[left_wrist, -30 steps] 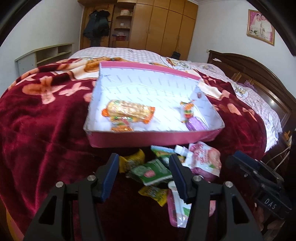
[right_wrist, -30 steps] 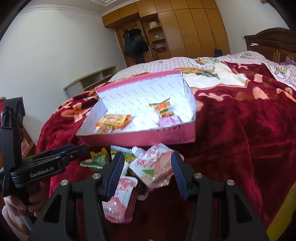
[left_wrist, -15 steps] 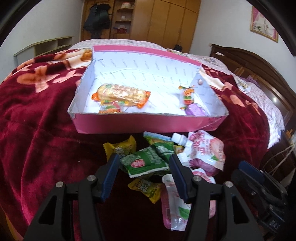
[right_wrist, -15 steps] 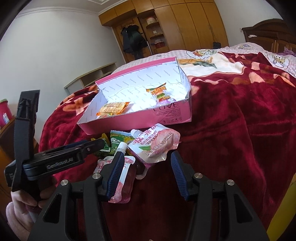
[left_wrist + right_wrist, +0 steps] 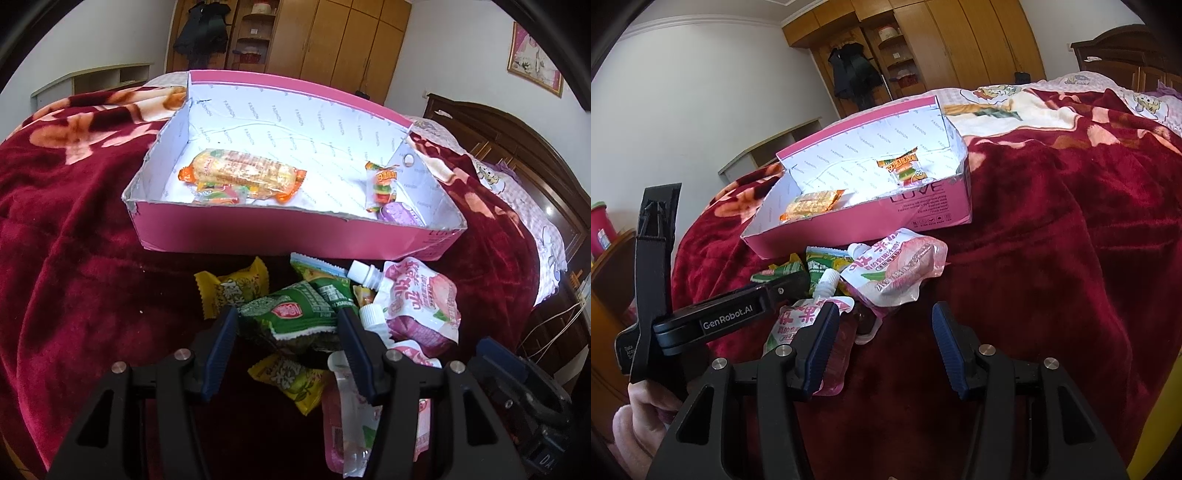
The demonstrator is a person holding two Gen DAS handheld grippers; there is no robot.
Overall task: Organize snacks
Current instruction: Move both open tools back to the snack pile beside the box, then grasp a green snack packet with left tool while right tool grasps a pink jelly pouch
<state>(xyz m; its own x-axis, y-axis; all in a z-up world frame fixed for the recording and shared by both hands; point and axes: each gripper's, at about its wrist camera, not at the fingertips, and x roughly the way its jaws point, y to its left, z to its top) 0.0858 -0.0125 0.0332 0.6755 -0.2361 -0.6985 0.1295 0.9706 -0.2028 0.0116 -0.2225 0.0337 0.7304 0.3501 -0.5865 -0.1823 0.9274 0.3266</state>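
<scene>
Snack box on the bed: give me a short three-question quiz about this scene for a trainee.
1. True or false: the pink box is empty.
2. In the left wrist view, which snack shows between the fingers of the left claw?
A. a purple packet
B. a green packet
C. a long orange cracker pack
3. Fill in: the two spouted pouches lie ___ the box, on the red blanket.

Key: 1 false, since several snacks already lie in it. 2 B. 3 outside, just in front of its near wall.
</scene>
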